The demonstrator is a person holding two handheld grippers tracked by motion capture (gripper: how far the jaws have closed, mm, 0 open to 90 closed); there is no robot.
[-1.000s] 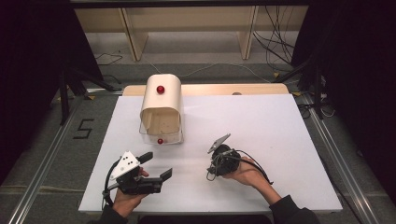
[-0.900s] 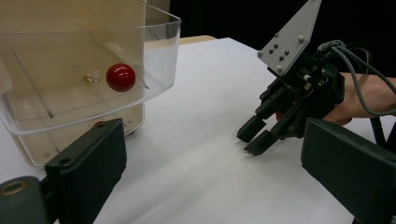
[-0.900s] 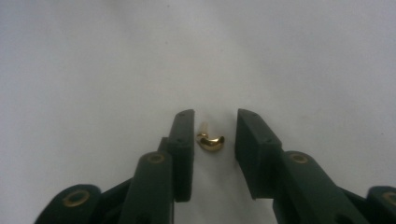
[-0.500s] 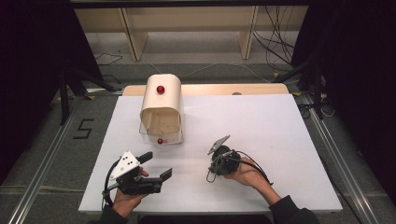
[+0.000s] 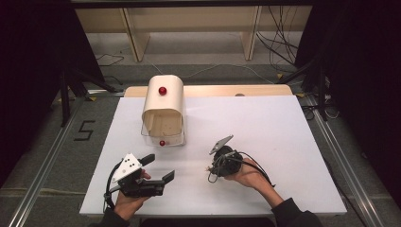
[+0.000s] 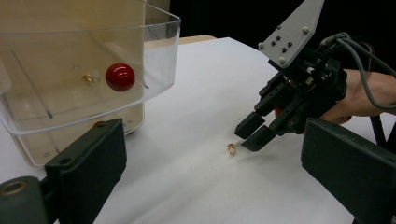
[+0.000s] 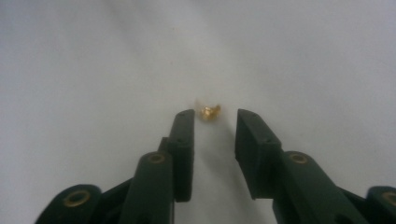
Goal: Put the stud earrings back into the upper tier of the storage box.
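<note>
Because the tiny gold ring (image 7: 209, 112), lying at twelve o'clock of the narrowly parted right gripper (image 7: 214, 122), is judged light and slippery, its rim should be pinched gently.

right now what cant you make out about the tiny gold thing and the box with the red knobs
- Tiny gold object: too small and blurred in the right gripper view to name; a speck in the high view.
- Right gripper: jaws open beside it, contact unclear.
- Cream box with clear plastic drawer: top and left cut off by the left gripper view's edge.
- Small pale bead behind the red round knob: blurred through the plastic.
</note>
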